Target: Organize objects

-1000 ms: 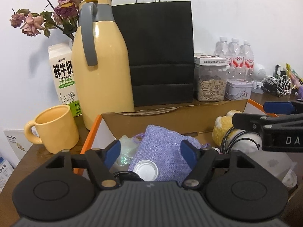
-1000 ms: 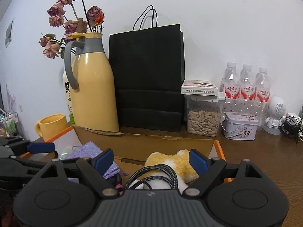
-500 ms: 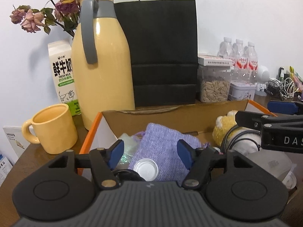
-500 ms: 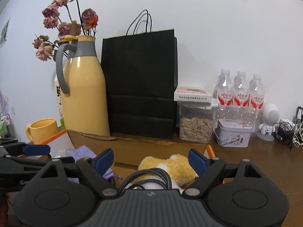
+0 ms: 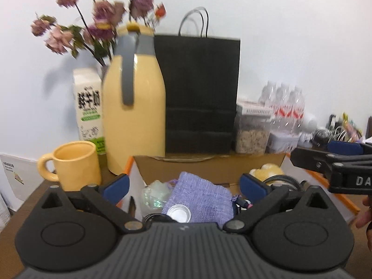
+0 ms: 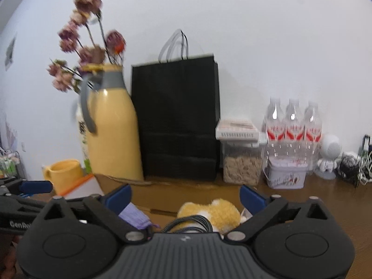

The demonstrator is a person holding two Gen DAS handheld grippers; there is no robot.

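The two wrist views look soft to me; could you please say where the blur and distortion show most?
Left wrist view: the dried flowers and milk carton are smeared by motion, the left gripper stays crisp. Right wrist view: flowers and water bottles are blurred; fisheye bends the wall edges in both.

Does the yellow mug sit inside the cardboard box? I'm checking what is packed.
No, the yellow mug stands on the table to the left of the cardboard box, beside the yellow jug.

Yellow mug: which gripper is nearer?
Left. The left gripper sits just right of the mug, jaws opening; the right gripper is farther right, over the plush toy.
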